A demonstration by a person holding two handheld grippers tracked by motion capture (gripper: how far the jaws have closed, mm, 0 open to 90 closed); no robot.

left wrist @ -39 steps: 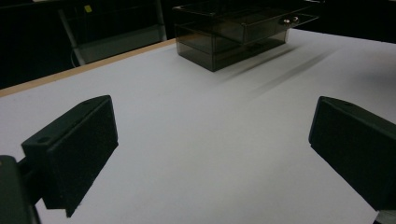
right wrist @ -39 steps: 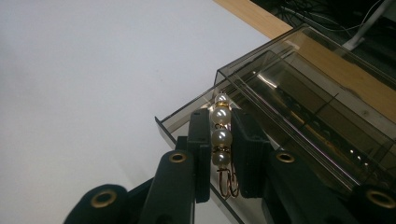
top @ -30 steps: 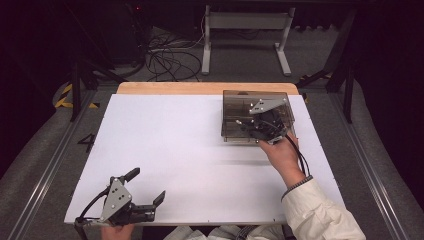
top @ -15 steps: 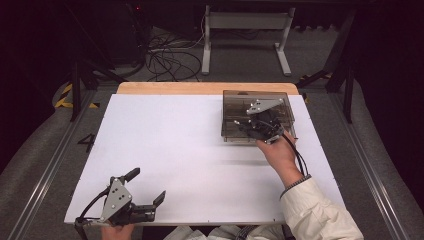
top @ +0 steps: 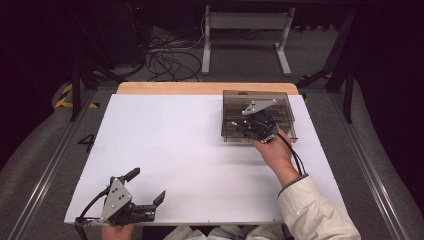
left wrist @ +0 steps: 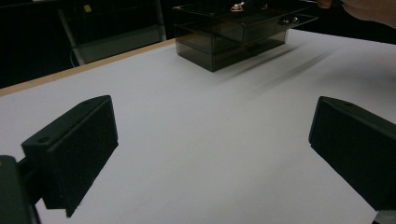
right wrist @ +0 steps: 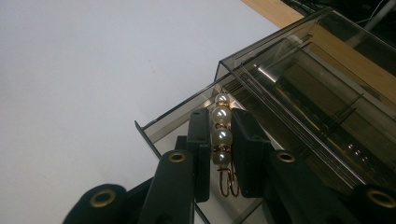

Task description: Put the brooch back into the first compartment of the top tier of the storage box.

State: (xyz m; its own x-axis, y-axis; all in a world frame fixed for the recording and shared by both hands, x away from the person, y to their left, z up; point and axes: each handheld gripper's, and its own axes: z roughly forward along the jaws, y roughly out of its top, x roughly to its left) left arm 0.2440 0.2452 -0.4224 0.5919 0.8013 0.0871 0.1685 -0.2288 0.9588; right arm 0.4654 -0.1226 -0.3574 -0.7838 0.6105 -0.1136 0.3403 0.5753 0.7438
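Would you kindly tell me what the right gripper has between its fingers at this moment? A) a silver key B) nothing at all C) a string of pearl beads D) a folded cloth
C: in the right gripper view, the right gripper is shut on a pearl string, a short row of pale round beads with a copper clasp, held over the open drawer of the smoky clear box.

Right tool (top: 248,131) over smoked clear box (top: 280,100), far right of table (top: 165,145); left tool (top: 147,189) open, near edge.
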